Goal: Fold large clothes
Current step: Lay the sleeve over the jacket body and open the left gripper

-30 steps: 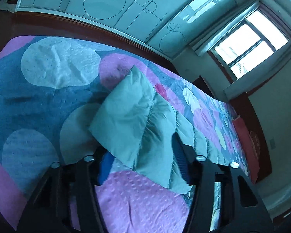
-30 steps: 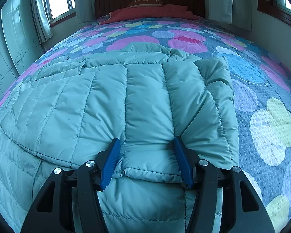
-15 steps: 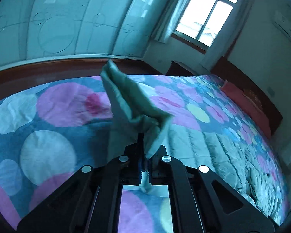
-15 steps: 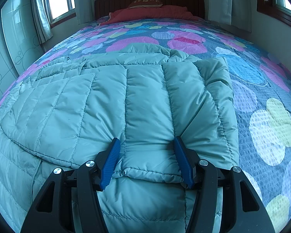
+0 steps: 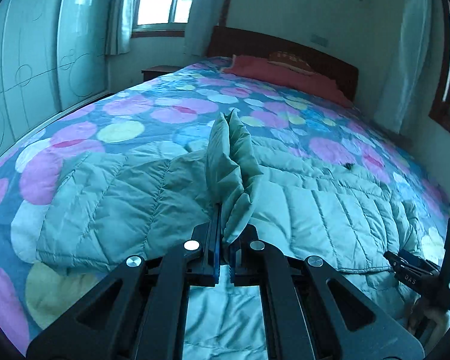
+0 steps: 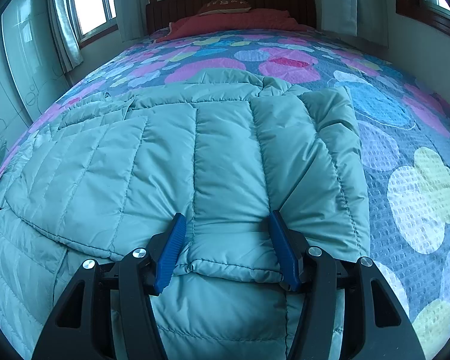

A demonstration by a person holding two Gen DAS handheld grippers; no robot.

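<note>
A pale green quilted puffer jacket (image 5: 120,198) lies spread across the bed. My left gripper (image 5: 225,219) is shut on a bunched fold of the jacket (image 5: 225,156), which stands up from the jaws above the rest of the coat. In the right wrist view, a sleeve (image 6: 231,165) lies folded over the jacket's body (image 6: 105,174). My right gripper (image 6: 226,214) stands open with its blue pads on either side of the sleeve's cuff (image 6: 234,258), tips resting on the fabric. The right gripper (image 5: 405,262) also shows at the right edge of the left wrist view.
The bedspread (image 5: 120,129) is blue with pink, yellow and white circles. A red pillow (image 5: 285,75) lies by the dark wooden headboard (image 6: 231,0). A wardrobe (image 5: 30,60) runs along the bed's left side, with a nightstand (image 5: 159,70) under the window.
My left gripper closed on the jacket's edge, lifted it and swung it across over the coat, rolling until the headboard came into view. The right gripper has not moved.
</note>
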